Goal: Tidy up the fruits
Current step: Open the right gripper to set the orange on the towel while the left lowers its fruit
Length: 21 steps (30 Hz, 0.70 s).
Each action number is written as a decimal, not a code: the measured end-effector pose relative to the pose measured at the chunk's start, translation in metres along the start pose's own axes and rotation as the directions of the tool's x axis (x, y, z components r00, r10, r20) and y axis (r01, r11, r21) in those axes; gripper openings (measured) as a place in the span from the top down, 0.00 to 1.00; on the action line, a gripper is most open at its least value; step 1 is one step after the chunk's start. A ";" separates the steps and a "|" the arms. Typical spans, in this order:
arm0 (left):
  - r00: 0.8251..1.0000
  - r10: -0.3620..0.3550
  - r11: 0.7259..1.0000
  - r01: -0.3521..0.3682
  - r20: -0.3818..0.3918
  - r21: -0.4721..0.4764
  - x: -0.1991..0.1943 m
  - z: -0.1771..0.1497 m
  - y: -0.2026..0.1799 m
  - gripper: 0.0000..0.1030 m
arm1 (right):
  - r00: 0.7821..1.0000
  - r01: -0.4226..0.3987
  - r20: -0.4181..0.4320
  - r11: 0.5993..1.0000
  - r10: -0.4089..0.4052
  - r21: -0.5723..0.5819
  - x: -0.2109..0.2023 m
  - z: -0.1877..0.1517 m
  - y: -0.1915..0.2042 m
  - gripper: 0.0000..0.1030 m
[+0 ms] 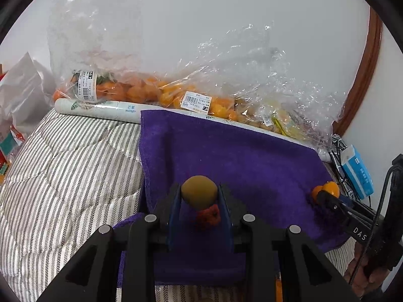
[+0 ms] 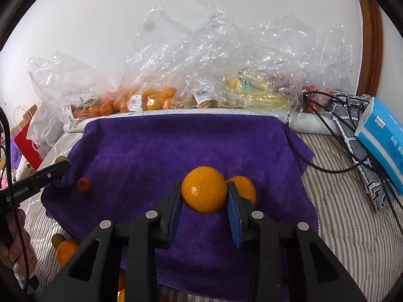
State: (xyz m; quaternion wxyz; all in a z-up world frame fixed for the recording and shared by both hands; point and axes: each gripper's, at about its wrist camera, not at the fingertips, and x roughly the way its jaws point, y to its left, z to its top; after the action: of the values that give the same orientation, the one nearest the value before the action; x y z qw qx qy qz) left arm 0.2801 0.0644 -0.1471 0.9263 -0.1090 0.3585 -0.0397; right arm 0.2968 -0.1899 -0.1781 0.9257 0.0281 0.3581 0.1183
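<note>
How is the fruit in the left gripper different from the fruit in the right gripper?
The kiwi in the left gripper is dull brownish-green; the orange in the right gripper is bright and shiny. The kiwi looks egg-shaped, the orange rounder. Both are pinched between blue pads above the purple towel.

towel [image 2: 176, 146] – fuzzy cloth, bags [image 2: 206, 58] – glossy plastic

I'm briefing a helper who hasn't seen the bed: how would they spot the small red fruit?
Find the purple towel spread over the striped bedding, in front of the clear fruit bags. Near its left side, just behind the left gripper and its brownish-green fruit, lies the small red fruit. It's the only red, bumpy-skinned piece; the rest there are orange.
</note>
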 end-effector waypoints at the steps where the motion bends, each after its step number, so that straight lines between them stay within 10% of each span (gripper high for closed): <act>1: 1.000 0.002 1.000 -0.002 -0.003 0.000 0.001 0.000 0.000 0.73 | 1.000 0.000 -0.004 1.000 0.000 -0.003 0.001 0.000 0.001 0.67; 21: 0.997 0.021 1.000 -0.020 -0.077 0.014 0.017 -0.004 0.000 0.73 | 1.000 0.000 0.003 1.000 0.000 -0.008 -0.004 0.000 0.002 0.67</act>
State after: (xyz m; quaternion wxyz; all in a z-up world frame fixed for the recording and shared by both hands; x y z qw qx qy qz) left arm 0.2896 0.0606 -0.1614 0.9129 -0.0978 0.3947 -0.0366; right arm 0.2936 -0.1893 -0.1756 0.9263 0.0245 0.3563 0.1199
